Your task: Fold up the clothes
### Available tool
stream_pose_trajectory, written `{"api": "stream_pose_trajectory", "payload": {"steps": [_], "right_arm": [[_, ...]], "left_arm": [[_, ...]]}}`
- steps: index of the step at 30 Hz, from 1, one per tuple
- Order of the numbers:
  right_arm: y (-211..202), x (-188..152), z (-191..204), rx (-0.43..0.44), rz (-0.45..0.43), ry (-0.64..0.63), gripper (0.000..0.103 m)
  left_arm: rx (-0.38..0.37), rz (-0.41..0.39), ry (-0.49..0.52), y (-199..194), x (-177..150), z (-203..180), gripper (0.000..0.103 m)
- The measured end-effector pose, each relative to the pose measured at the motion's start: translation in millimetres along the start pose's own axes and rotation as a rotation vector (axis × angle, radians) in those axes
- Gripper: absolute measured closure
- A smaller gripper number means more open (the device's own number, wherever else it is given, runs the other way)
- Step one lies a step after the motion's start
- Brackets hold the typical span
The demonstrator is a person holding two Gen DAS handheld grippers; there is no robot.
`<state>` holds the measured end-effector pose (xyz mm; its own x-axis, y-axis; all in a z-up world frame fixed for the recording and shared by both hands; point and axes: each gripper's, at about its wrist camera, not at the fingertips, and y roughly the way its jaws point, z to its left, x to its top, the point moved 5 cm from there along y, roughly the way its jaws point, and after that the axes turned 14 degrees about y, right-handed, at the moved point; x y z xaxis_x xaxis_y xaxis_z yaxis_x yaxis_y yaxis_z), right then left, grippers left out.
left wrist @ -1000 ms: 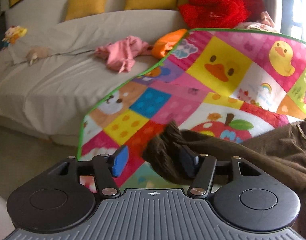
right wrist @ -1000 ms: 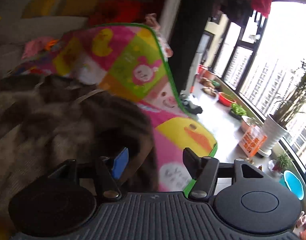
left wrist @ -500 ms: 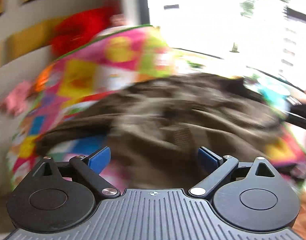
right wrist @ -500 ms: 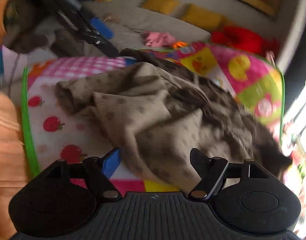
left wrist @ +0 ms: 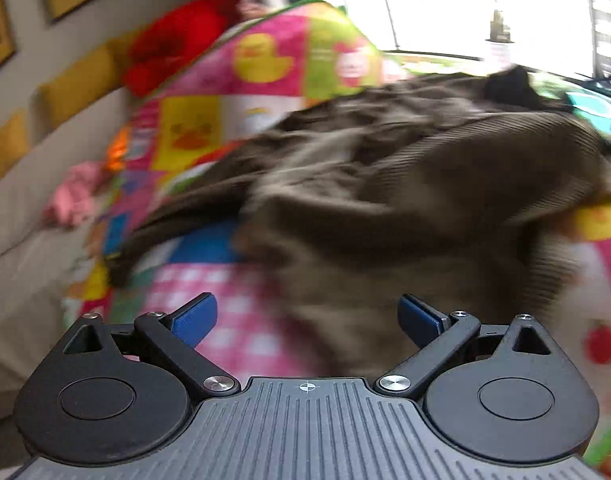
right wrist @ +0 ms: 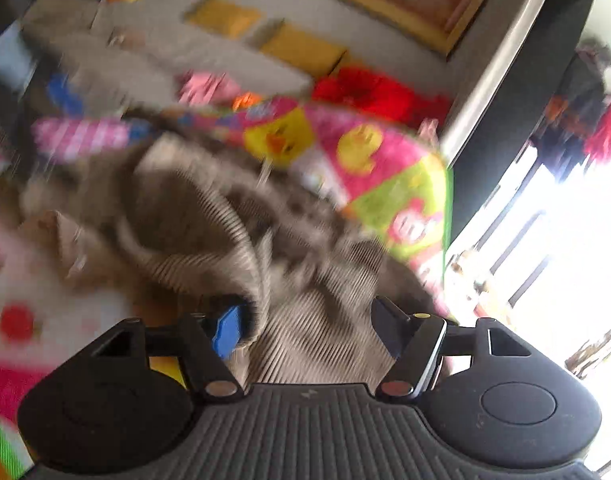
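A brown ribbed knit garment (left wrist: 385,184) lies crumpled on a colourful patchwork play mat (left wrist: 241,120). In the left wrist view my left gripper (left wrist: 307,318) is open just in front of the garment's near edge, its blue pads wide apart and nothing between them. Seen from the right wrist, the same garment (right wrist: 209,232) is bunched in folds on the mat (right wrist: 369,168). My right gripper (right wrist: 305,324) is open, and ribbed cloth lies between its fingers without being pinched. Both views are blurred by motion.
A grey sofa (left wrist: 21,200) with yellow cushions (right wrist: 301,50) runs behind the mat. On it lie a pink garment (left wrist: 71,196) and a red plush (left wrist: 177,40). Bright windows (left wrist: 485,4) stand on the right.
The left gripper let go of the brown cloth, opened wider and swung right to face the garment. The right gripper turned from the window toward the sofa and came down over the garment.
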<state>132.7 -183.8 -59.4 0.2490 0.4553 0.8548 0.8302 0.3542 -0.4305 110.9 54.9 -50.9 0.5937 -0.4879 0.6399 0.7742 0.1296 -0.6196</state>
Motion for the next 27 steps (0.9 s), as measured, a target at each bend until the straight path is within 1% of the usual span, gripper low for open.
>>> {"api": "stream_pose_trajectory", "payload": {"steps": [3, 4, 5, 7, 9, 12, 15, 16, 17, 18, 20, 22, 24, 27], "right_arm": [[4.1, -25.5, 6.1, 0.008, 0.069, -0.001, 0.034], [3.1, -26.0, 4.5, 0.002, 0.06, -0.014, 0.033], [1.5, -25.8, 2.5, -0.008, 0.049, -0.024, 0.032], [-6.5, -17.5, -5.1, -0.054, 0.0, -0.01, 0.032], [-12.0, -2.7, -10.8, -0.067, -0.047, 0.024, 0.032], [-14.3, 12.8, -6.8, -0.054, -0.093, 0.022, 0.032], [-9.2, 19.3, 9.7, -0.012, -0.113, 0.003, 0.032], [-6.7, 21.8, 13.9, -0.007, -0.122, 0.0, 0.035], [-5.1, 25.6, 16.1, -0.012, -0.138, 0.005, 0.041], [-7.6, 32.8, 15.9, -0.016, -0.16, 0.024, 0.043], [-15.1, 48.7, 11.5, -0.022, -0.214, 0.073, 0.043], [-22.7, 64.4, 4.4, -0.034, -0.269, 0.101, 0.043], [-29.4, 74.3, -1.5, -0.04, -0.296, 0.103, 0.043], [-31.1, 82.8, -7.9, -0.044, -0.304, 0.105, 0.043]], "left_arm": [[0.059, 0.022, -0.027, 1.4, -7.2, 21.1, 0.003], [0.063, 0.019, -0.026, 0.1, -7.2, 22.1, 0.003], [0.045, 0.006, -0.018, -2.5, -4.7, 16.9, 0.003], [0.008, -0.02, 0.0, -7.9, 0.3, 6.7, 0.003], [-0.028, -0.046, 0.017, -13.3, 5.3, -3.6, 0.003], [-0.082, -0.086, 0.043, -21.7, 12.7, -19.1, 0.003], [-0.137, -0.125, 0.068, -30.2, 20.0, -34.6, 0.003], [-0.156, -0.131, 0.085, -30.7, 21.8, -42.6, 0.003], [-0.171, -0.127, 0.108, -28.4, 22.7, -52.4, 0.003], [-0.174, -0.128, 0.126, -26.5, 24.2, -58.5, 0.003], [-0.161, -0.137, 0.153, -22.8, 29.4, -66.3, 0.003], [-0.165, -0.163, 0.148, -21.5, 40.4, -67.4, 0.003], [-0.182, -0.197, 0.134, -22.9, 52.4, -68.3, 0.003], [-0.261, -0.275, 0.094, -34.6, 70.2, -71.1, 0.003]]}}
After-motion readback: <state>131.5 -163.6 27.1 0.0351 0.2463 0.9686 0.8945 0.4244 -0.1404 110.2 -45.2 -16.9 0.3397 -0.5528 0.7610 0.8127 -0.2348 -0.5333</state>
